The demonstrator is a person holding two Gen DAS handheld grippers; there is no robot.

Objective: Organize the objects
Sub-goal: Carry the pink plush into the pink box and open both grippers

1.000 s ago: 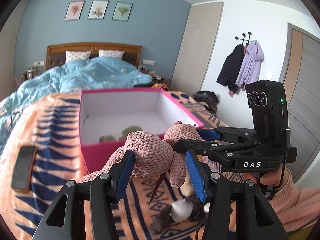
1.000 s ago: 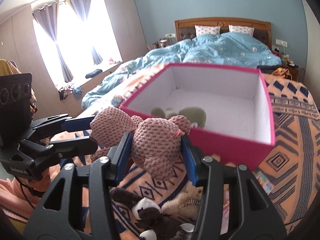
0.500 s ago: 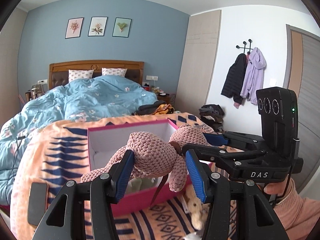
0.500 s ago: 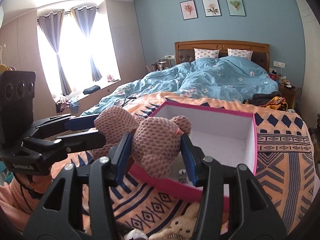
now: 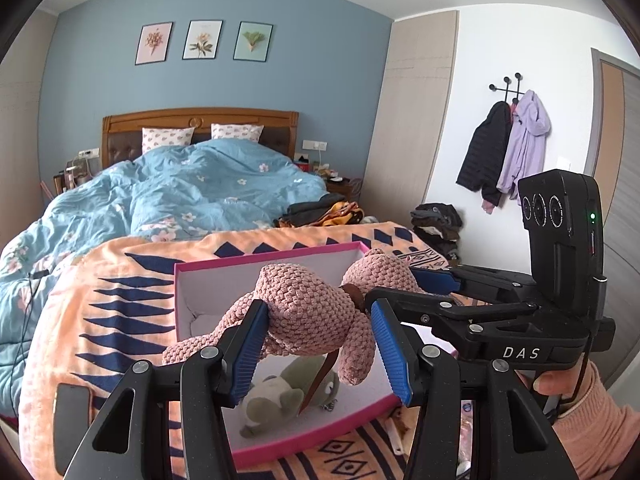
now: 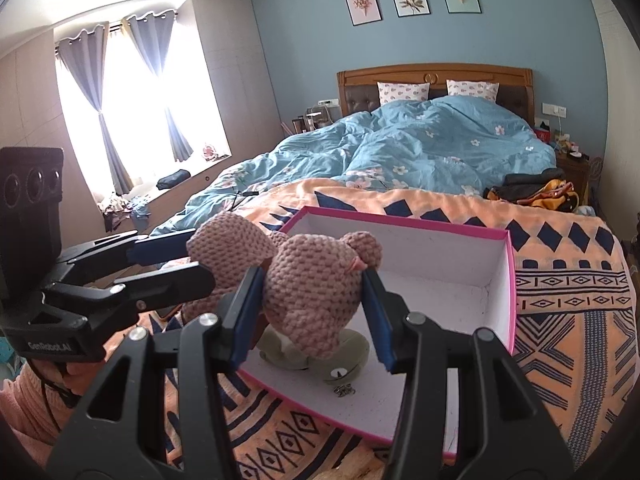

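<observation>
Two hand-held grippers share one load: a pink crocheted plush bear (image 5: 308,312). The left gripper (image 5: 320,344) pinches the bear's body between its blue pads; the right gripper (image 6: 310,302) pinches the bear's head (image 6: 316,292) the same way, pads pressed into the yarn on both sides. In the left wrist view the right gripper comes in from the right, gripped by a hand (image 5: 560,384) in a peach knitted sleeve (image 5: 600,428).

Directly below and just ahead of both grippers stands a pink-walled rectangular cardboard box with a white interior (image 6: 508,280), lid off. The bear hangs above its near end, clear of the floor of the box. Under the bear, inside the box, lies a grey-green plush toy (image 5: 276,400) with a small metal keyring (image 6: 344,390) beside it.

Supporting surface: an orange blanket with a navy geometric pattern (image 6: 568,308), spread over the foot of the bed. A dark flat phone-like object (image 5: 72,428) lies on it left of the left gripper.

Further ahead: a rumpled blue floral duvet (image 6: 432,144), two patterned pillows (image 6: 402,92) and a wooden headboard (image 6: 436,72). Three framed botanical prints (image 5: 202,40) hang on the blue wall. Far right of the left gripper, two jackets hang on a wall rack (image 5: 508,148). Far left of the right gripper, a bright window with grey-blue curtains (image 6: 136,88).
</observation>
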